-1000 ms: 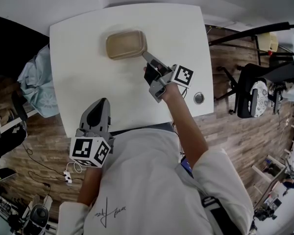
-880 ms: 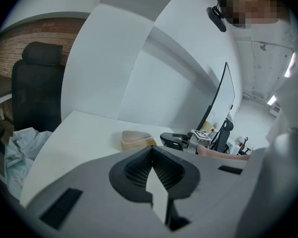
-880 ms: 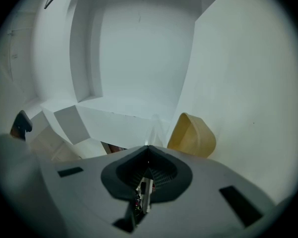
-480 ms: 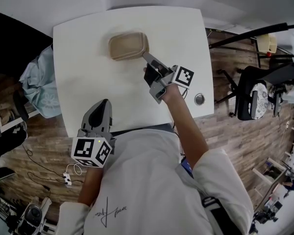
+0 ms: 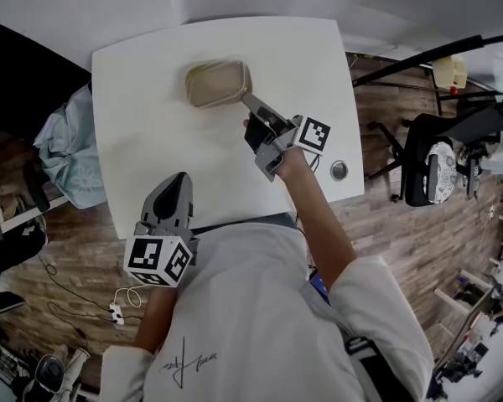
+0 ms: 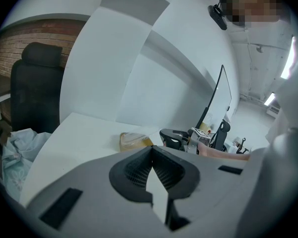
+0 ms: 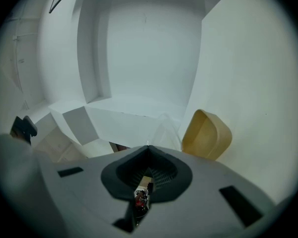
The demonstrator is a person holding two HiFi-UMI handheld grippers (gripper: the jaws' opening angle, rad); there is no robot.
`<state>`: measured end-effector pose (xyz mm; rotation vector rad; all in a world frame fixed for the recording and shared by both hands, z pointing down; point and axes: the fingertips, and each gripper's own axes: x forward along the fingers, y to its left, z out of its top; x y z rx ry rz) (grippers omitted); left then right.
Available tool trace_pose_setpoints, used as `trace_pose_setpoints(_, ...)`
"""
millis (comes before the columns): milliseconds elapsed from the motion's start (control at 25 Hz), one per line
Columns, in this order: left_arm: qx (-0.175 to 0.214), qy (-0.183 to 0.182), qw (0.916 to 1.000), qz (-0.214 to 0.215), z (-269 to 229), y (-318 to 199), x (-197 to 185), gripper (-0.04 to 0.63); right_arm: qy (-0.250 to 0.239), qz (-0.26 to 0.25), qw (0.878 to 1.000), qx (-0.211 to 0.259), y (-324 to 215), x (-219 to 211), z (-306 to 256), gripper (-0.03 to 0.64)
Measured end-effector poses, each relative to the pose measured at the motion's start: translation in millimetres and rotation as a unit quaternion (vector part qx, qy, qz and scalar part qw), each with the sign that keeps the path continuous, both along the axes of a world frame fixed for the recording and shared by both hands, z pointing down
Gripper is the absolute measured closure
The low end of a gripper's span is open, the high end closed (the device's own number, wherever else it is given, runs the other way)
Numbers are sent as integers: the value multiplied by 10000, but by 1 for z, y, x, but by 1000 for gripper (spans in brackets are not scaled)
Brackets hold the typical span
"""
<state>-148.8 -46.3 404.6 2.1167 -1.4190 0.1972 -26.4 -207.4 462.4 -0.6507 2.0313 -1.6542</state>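
Right claw (image 5: 250, 100) is pinched shut, its tip right at the near corner of the tan tub (image 5: 218, 83). Touching or just shy of it, can't tell. The tub sits toward the far side of the white counter (image 5: 151, 141). Left claw (image 5: 178, 177) is closed too with nothing in it, over the counter's near edge, well apart from the tub. The only print around is black-and-white square markers on each cube (image 5: 313, 133), plus an unreadable scrawl on the shirt (image 5: 180, 360).
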Motion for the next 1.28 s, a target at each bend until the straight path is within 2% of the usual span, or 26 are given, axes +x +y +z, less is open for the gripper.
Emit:
trace_pose_setpoints(920,267,185,9993,200,-7,5,4,588,-398,22,9986,336,29,-2,-61,606)
trace_pose_setpoints(1280,356,290,9987,230,-8,6,6,588,-581,-119,9972,457,50,-7,-83,606)
